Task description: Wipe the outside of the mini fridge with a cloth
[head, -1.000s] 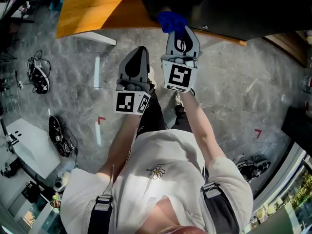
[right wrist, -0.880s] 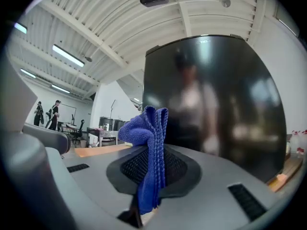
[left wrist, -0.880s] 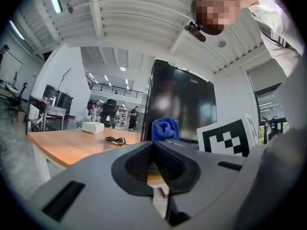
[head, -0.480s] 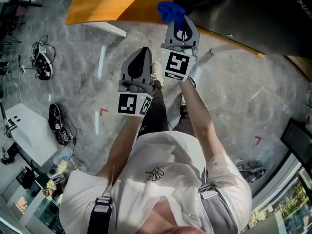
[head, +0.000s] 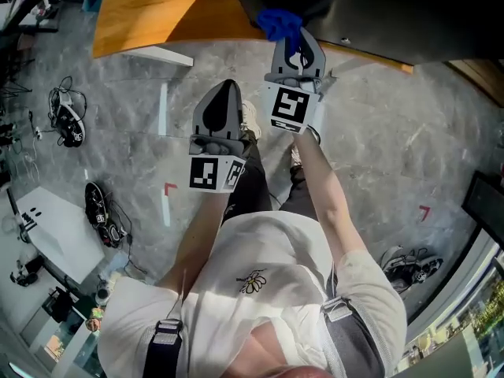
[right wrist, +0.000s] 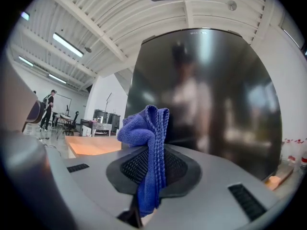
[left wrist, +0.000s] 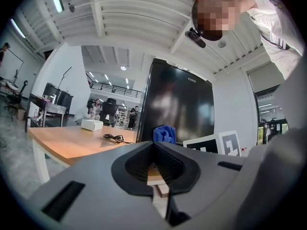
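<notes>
Most wiping seems left: right gripper [head: 294,47] clamps cloth [head: 279,22] at the fridge [head: 378,10] front, near the table [head: 157,14] edge; left gripper [head: 223,101] closed, empty

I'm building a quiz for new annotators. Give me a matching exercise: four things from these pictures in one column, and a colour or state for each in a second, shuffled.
1. cloth
2. mini fridge
3. left gripper
4. table

a. glossy black
b. shut, holding nothing
c. orange-brown wood
d. blue, clamped in the right gripper

Pairs: 1-d, 2-a, 3-b, 4-c
</notes>
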{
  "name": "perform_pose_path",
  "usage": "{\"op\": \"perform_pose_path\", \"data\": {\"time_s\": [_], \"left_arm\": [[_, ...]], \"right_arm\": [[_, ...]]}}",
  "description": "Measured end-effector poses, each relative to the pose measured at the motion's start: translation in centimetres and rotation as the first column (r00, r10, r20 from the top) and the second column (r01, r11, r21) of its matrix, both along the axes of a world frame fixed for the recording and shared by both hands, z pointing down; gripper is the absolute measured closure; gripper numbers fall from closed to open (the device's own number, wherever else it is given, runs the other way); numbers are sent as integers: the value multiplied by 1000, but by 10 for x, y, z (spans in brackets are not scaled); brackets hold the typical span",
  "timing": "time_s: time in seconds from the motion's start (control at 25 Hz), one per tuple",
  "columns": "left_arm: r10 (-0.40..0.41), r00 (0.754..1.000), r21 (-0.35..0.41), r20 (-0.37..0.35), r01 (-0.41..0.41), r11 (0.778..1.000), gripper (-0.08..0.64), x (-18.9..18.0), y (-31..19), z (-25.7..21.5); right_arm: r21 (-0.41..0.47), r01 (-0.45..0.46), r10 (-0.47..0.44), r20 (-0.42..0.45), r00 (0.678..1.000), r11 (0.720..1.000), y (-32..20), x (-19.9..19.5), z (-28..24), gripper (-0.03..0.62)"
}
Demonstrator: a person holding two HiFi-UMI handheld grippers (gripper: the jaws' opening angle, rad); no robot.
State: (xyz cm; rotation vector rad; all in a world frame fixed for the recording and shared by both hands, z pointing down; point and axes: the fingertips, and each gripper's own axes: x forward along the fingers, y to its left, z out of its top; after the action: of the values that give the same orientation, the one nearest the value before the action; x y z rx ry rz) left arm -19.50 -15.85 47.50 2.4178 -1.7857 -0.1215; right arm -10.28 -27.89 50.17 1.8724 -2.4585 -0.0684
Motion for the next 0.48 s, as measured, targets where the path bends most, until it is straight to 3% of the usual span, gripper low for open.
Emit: {"op": "perform_pose_path", "data": {"time_s": [0.16,0.48], "left_arm": [[27,999,-1,-29,-27,1000,555,29,-3,-5],[106,994,-8,-22,-106,994,555,78,-5,1]], "right_arm": [[-1,-44,44,-2,999,999,5,38,2,531],[15,-163,163,-13,986,986,14,125,-2,531]]}}
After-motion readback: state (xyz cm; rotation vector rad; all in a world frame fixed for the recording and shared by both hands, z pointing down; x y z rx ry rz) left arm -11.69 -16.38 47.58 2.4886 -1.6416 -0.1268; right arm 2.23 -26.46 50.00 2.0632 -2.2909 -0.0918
